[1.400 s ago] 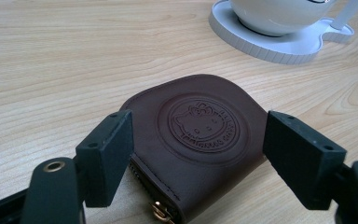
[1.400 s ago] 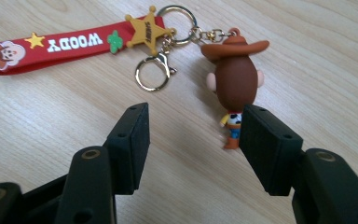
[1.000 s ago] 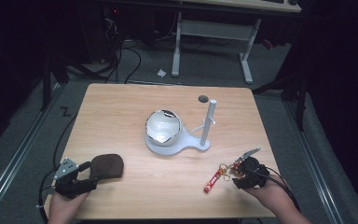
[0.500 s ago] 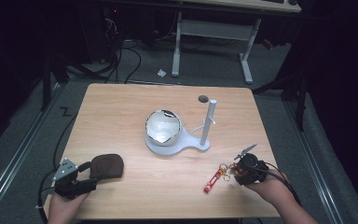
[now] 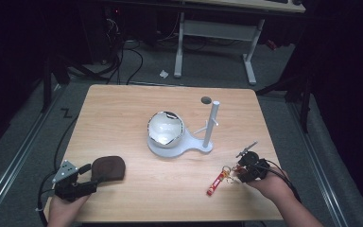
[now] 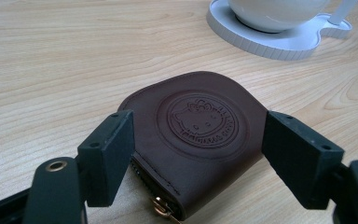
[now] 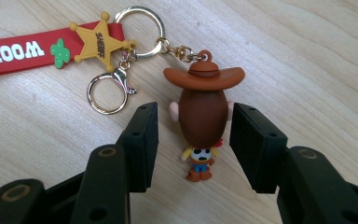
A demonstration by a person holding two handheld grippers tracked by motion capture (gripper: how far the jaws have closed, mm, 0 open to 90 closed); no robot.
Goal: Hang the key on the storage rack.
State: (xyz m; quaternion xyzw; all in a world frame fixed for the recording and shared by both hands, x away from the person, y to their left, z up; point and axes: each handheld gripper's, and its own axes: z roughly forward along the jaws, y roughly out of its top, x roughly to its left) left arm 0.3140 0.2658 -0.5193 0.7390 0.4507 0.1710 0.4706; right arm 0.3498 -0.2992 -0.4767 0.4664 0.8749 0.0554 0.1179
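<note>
A brown leather pouch (image 5: 108,168) with an embossed cat emblem (image 6: 200,121) lies flat near the table's front left. My left gripper (image 5: 90,178) is open, one jaw on each side of the pouch's zip end (image 6: 203,156). At the front right lies a keychain: a red strap (image 5: 215,183), a yellow sheriff star (image 7: 100,39), gold rings and a small cowboy figure (image 7: 204,112) in a brown hat. My right gripper (image 5: 236,173) straddles that figure (image 7: 198,140). Its jaws have just been closing, and the pads stand close beside the figure without pressing it.
A white stand (image 5: 189,147) at the table's middle carries a shiny round bowl (image 5: 166,128) and an upright post (image 5: 211,123) with a side peg. A small dark disc (image 5: 206,100) sits behind it. The table edge (image 5: 170,220) runs close under both hands.
My right gripper has slid a little left toward the keychain and its jaws have narrowed around the cowboy figure. The left gripper and pouch have not moved.
</note>
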